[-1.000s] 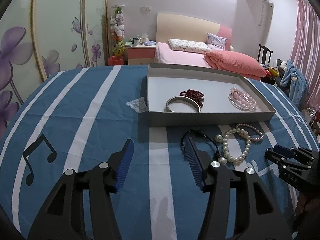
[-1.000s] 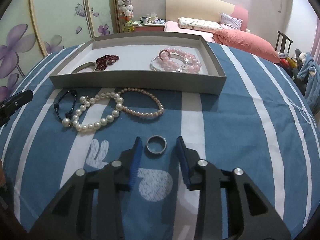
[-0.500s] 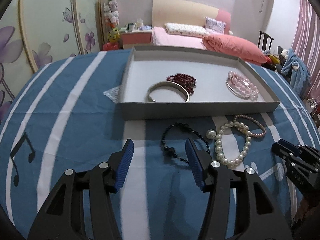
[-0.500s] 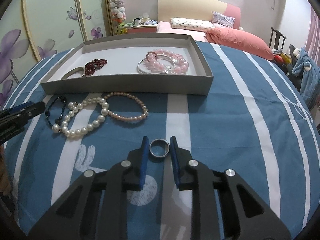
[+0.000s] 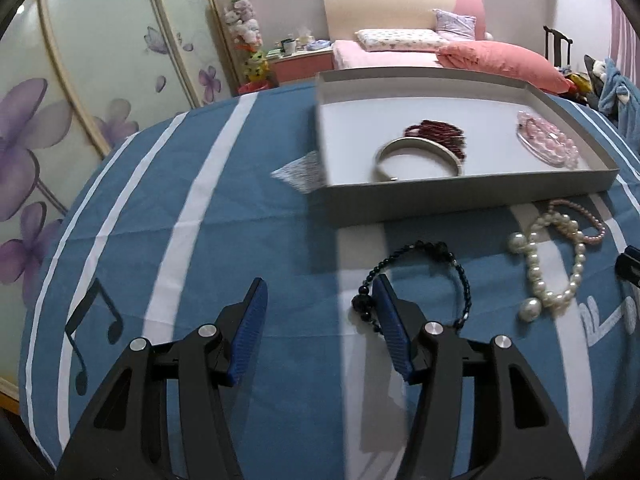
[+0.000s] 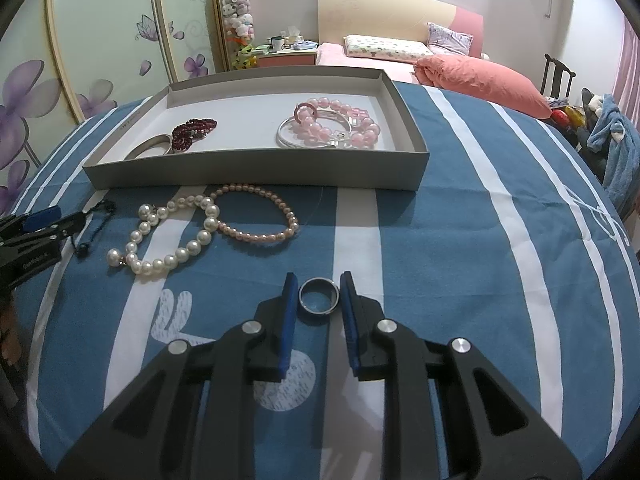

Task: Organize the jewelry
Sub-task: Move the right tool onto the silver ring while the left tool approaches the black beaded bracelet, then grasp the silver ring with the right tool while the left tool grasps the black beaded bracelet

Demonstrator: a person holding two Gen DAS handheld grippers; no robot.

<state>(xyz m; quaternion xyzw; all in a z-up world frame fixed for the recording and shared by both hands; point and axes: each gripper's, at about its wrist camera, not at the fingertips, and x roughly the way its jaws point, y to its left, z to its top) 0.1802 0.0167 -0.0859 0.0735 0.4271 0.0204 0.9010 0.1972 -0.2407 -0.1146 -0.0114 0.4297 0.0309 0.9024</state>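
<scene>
My right gripper [image 6: 319, 294] is shut on a silver ring [image 6: 304, 307], which lies on the blue striped cloth [image 6: 460, 260]. My left gripper [image 5: 320, 300] is open and low over the cloth. Its right fingertip [image 5: 384, 296] covers the left end of a black bead bracelet [image 5: 436, 247], most of which lies to that finger's right. A white pearl bracelet [image 6: 172, 240] and a pink pearl bracelet [image 6: 260, 216] lie in front of the grey tray [image 6: 256, 168]. The tray holds a silver bangle [image 5: 420, 152], dark red beads [image 5: 436, 130] and a pink bead bracelet [image 6: 340, 120].
The left gripper [image 6: 52, 220] shows at the left edge of the right wrist view. Behind the table are a bed with a pink pillow [image 6: 480, 76], a nightstand [image 6: 284, 56] and flowered wardrobe doors [image 6: 100, 40]. A dark chair [image 6: 556, 76] stands at the far right.
The right jaws closed from either side of the ring onto it. The left gripper sank and turned, bringing the black bracelet nearer until its right finger covers the bracelet's left end.
</scene>
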